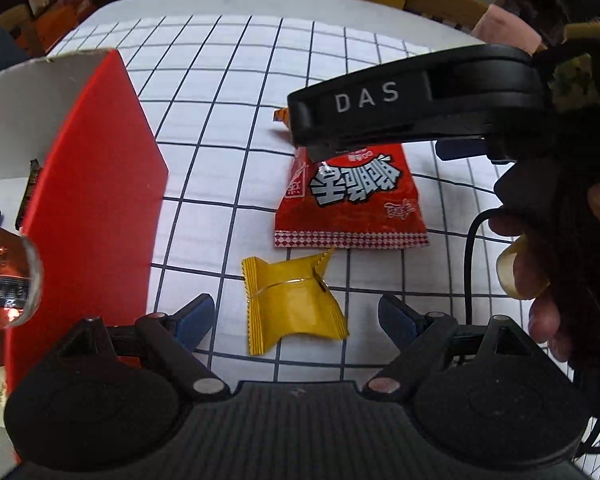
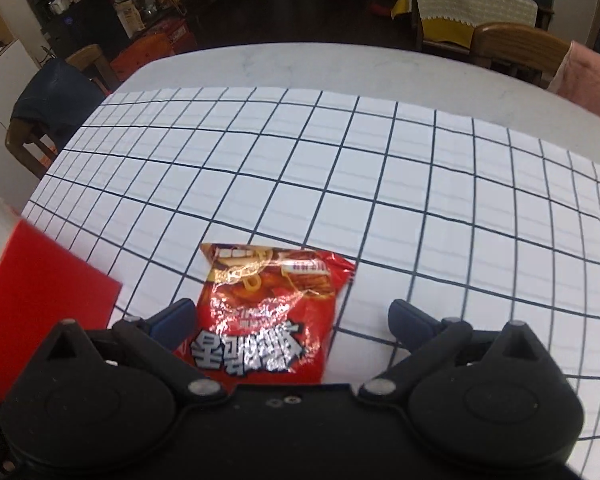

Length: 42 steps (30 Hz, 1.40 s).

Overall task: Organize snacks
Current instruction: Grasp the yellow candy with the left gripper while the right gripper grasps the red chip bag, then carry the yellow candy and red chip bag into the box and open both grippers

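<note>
My right gripper (image 2: 290, 320), jaws wide, straddles the red snack packet (image 2: 268, 320); next, pinch it, carry to red box (image 2: 40, 300) at nine o'clock. Left gripper (image 1: 296, 316) wide over the yellow candy (image 1: 292, 304).

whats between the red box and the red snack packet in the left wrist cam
Only bare checked tablecloth separates the red box from the red snack packet in the left wrist view.
</note>
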Available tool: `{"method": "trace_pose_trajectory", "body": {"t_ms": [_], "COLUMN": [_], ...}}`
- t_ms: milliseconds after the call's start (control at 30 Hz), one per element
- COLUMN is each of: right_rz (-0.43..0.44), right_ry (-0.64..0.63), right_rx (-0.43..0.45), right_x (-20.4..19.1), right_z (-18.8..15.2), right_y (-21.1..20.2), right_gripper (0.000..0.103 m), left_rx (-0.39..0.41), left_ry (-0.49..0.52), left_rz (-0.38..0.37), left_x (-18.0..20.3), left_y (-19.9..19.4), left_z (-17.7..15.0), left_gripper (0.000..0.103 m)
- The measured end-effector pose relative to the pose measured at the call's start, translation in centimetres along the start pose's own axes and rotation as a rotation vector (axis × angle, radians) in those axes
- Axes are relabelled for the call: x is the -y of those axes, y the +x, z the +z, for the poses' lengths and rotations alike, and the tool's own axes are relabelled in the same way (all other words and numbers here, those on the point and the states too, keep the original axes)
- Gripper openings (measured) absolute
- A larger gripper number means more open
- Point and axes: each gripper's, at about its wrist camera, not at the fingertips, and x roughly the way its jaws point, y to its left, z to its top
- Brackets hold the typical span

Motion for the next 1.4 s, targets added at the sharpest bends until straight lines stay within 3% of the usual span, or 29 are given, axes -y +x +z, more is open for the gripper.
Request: {"method": "trace_pose_trajectory", "body": {"t_ms": [433,600,700,800,833,1000,1400], "right_rz": [0.010,-0.041,-0.048,-0.079,-0.088,-0.084,-0.066], "right_ry": [-0.002,-0.049,-0.064,-0.087,-0.090,-0.056,0.039], "right_rx": [-0.011,-0.039,-0.032,-0.025,-0.021,-0.007,0.025], "right_x": [-1.1,-1.9,-2.0,-2.0,-1.9,-0.3,3.4], "right_z": [0.9,0.6,0.4,0.2,0.1,-0.8,-5.3], "right_y": [1.8,2.8,2.6,2.2,2.0,0.6,-4.4], "right_gripper": [0.103,0.103,0.099,0.087,0.081,0.071,0.070], "left_rx": [-0.005,0.010,0.023,0.031,0.032,0.038,0.054], "left_ry": [-0.016,0.011,0.017,0.020,0.023,0.018,0.021], "left_rz": [0.018,0.059,0.076,0.093,0.095,0.085,0.053], "left_x": [0.0,0.5,0.6,0.6,0.6,0.1,-1.2], "left_y": [0.8,0.6,0.4,0.2,0.2,-0.1,-0.7], "left_z": [0.3,0.1,0.0,0.0,0.0,0.0,-0.7], "left_gripper": [0.087,0.077,0.065,0.050,0.049,0.043,0.040]}}
